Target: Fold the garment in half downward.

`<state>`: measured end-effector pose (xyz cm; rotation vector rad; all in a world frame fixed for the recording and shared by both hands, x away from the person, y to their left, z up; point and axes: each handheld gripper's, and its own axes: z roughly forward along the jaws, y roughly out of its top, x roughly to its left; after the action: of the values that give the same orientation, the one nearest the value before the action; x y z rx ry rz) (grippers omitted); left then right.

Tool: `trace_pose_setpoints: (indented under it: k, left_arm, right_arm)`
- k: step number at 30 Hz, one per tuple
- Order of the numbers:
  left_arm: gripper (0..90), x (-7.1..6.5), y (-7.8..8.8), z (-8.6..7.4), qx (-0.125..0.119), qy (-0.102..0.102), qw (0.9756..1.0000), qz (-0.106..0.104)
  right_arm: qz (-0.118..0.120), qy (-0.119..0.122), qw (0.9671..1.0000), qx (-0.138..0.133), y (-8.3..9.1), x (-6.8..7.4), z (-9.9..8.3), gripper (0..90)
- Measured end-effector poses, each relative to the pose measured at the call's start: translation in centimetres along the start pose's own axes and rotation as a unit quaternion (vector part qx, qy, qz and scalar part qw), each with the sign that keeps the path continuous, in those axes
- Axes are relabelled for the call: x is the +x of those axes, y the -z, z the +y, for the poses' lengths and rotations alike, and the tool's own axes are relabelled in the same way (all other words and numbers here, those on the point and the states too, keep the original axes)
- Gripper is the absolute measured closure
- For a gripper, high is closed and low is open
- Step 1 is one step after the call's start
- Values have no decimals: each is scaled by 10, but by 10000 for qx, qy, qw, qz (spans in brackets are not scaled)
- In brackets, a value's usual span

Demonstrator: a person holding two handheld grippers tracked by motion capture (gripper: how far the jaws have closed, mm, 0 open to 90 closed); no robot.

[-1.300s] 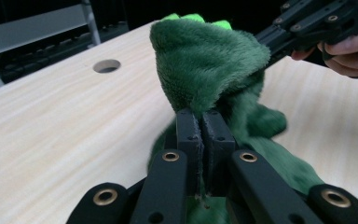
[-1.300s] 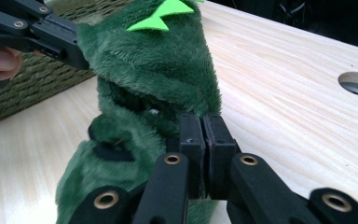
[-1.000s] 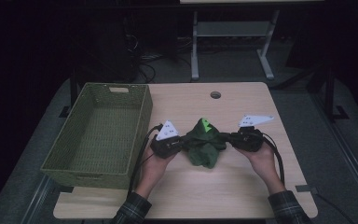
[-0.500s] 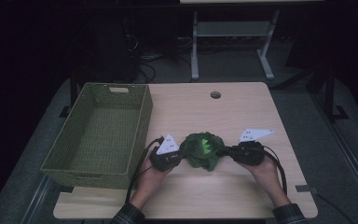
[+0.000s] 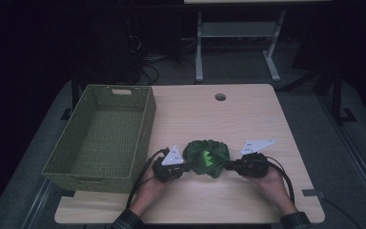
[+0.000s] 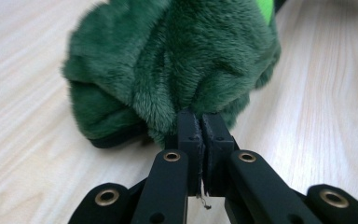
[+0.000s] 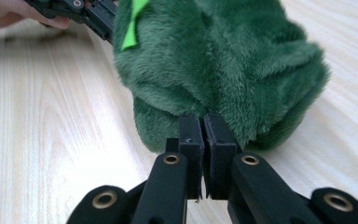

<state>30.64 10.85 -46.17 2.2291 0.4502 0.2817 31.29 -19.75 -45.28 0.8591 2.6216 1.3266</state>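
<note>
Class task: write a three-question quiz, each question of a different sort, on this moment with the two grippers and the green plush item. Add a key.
1. True or false: the left gripper is shut on the green plush item.
2. The wicker basket lies on which side of the table in the high view? A left B right
3. What does the right gripper pinch?

Key: 1 true. 2 A. 3 The plush item's edge.
</note>
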Motion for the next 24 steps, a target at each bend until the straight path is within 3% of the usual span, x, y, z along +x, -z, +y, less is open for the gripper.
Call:
trace_pose_setpoints:
  k: [2,8,13,17,24]
  left_arm:
    - [878,-3,-4,-1,142,-86,9999,-7]
    - [878,-1,-11,-3,292,-61,9996,25]
    - [875,0,-13,-3,277,-6,9996,7]
    - [850,-1,-9,-3,128,136,9998,-70]
    - [737,-5,2,1,-13,156,9999,-40]
  right_arm:
    - [35,56,9999,104,-4,1,-1,870]
    - [31,86,9994,335,-13,0,-8,875]
    - [-20,105,9989,455,-20,0,-11,874]
    - [-17,88,9994,335,-15,3,-9,804]
    - [-71,-34,10000,-42,9,8,-8,673]
